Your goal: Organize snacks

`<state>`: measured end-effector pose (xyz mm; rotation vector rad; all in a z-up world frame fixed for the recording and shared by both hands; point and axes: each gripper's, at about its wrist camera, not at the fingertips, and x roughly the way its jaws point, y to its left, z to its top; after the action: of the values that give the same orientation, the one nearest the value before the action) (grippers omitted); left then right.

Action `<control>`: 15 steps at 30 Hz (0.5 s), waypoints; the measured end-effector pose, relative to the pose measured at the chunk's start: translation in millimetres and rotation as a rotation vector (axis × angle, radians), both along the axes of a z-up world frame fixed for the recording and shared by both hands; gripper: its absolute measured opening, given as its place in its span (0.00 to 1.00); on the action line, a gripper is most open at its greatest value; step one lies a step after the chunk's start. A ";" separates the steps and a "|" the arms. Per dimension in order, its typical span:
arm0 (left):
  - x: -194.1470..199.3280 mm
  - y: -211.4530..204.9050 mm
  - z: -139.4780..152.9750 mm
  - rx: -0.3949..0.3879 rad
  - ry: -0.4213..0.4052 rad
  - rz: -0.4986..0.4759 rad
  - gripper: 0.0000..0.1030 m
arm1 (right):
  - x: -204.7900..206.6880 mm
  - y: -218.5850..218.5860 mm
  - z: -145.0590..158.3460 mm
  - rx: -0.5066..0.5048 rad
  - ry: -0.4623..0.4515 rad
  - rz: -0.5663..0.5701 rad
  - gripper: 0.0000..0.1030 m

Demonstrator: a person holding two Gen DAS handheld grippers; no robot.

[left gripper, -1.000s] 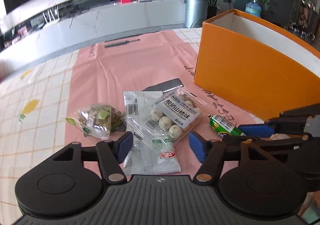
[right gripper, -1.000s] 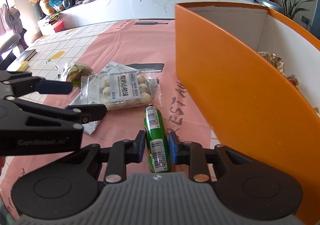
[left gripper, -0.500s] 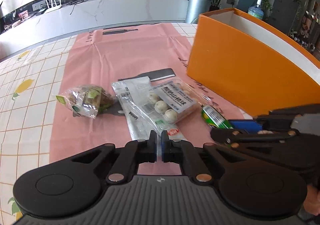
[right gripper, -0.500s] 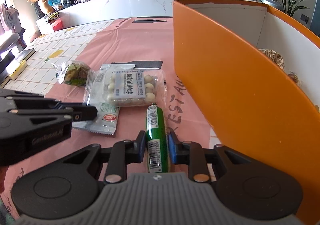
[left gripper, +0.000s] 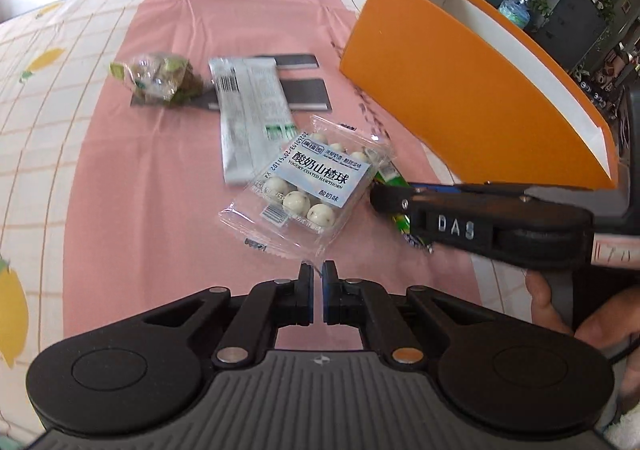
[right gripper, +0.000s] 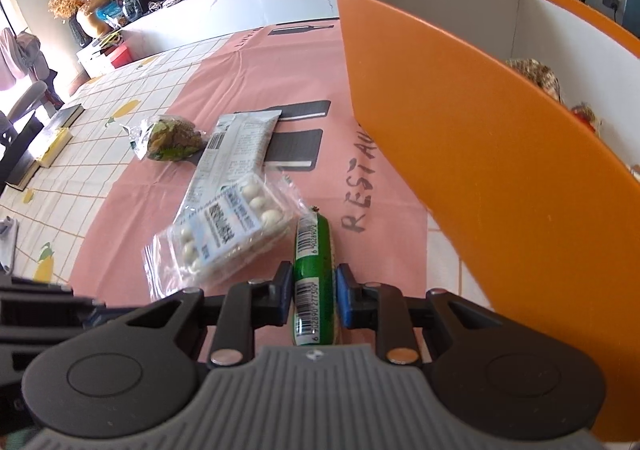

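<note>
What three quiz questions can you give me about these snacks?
1. True or false: the right gripper is shut on the green plastic-wrapped sausage stick.
2. Which does the left gripper pinch? A: clear plastic packet of white balls. B: silver foil packet. C: bag of green nuts.
3. Fill in: the big cardboard box is coloured ____.
Key: 1 true; 2 A; 3 orange.
</note>
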<state>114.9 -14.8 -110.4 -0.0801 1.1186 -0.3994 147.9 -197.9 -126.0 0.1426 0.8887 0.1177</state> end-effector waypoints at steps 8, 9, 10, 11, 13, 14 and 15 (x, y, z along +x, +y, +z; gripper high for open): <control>-16.4 -5.9 10.5 0.018 -0.048 -0.085 0.40 | -14.4 -12.8 2.3 0.024 0.038 -0.066 0.19; -17.5 -6.8 13.6 0.030 -0.077 -0.107 0.50 | -17.8 -12.7 2.8 0.017 0.041 -0.067 0.19; -18.8 -8.1 16.2 0.045 -0.107 -0.130 0.55 | -20.0 -12.8 3.2 0.015 0.044 -0.068 0.19; -18.8 -9.0 18.3 0.060 -0.134 -0.153 0.65 | -21.6 -13.0 3.3 0.016 0.048 -0.069 0.19; -16.7 -11.8 22.3 0.088 -0.186 -0.208 0.70 | -24.2 -15.1 3.2 0.019 0.054 -0.073 0.19; -14.8 -14.4 23.9 0.102 -0.203 -0.238 0.73 | -24.8 -16.2 3.3 0.024 0.056 -0.076 0.19; -11.6 -15.0 24.8 0.112 -0.216 -0.260 0.75 | -25.1 -17.4 3.2 0.030 0.059 -0.079 0.19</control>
<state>103.3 -29.8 -85.7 0.2051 0.9371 -0.5620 122.8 -215.3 -122.8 0.2101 0.9389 0.0537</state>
